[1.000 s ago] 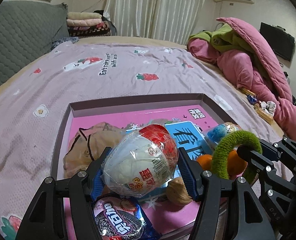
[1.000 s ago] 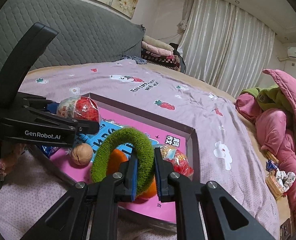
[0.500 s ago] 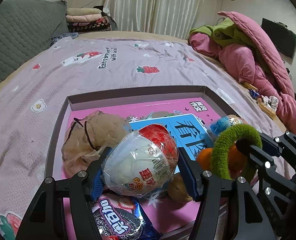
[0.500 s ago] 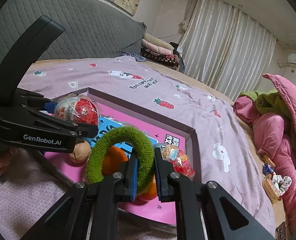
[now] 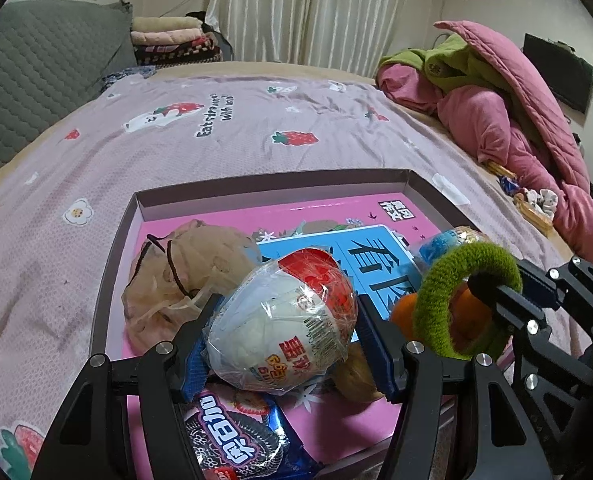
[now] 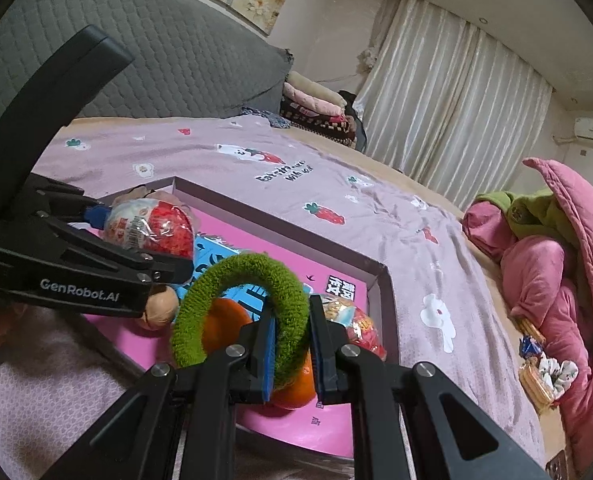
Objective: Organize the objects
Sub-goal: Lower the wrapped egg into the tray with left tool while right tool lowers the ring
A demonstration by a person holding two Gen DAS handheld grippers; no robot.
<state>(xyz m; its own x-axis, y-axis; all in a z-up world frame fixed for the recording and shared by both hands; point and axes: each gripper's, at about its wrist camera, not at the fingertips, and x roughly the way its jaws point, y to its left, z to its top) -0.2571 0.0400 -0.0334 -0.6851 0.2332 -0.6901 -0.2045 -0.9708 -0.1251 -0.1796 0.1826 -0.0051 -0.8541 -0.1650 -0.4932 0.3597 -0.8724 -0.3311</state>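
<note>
Bed (image 5: pixel 224 152) is carrying everything: mauve sheet with strawberry print, grey padded headboard (image 6: pixel 144 64) at its far left, pink quilt (image 5: pixel 508 120) heaped along its right edge.

Shallow box (image 5: pixel 264 186) is sitting on the sheet near the bed's near edge, dark rim, pink floor with a blue printed panel (image 5: pixel 376 256).

Beige mesh pouch (image 5: pixel 184 276) is lying in the box's left half, against the left wall.

I'm holding the wrapped egg toy (image 5: pixel 292 320) in my left gripper (image 5: pixel 288 344); jaws are standing wide and clamped on its two sides, egg raised over the box's near edge, red end pointing away from me.

Snack packet (image 5: pixel 232 436), blue and dark, is lying under that gripper at the box's near-left corner.

I'm pinching the green hair tie (image 6: pixel 244 312) in my right gripper (image 6: pixel 292 356); jaws are nearly together, squeezing the fuzzy ring's lower right side, ring standing upright over the box's near-right part.

Orange (image 6: pixel 224 324) is sitting in the box directly behind the ring, showing through its hole.

Second wrapped egg (image 6: pixel 356 328), red and blue, is lying by the box's right wall, just beside my right jaw.

Walnut (image 6: pixel 160 308) is resting on the pink floor between the two grippers, partly hidden by the left one.
</note>
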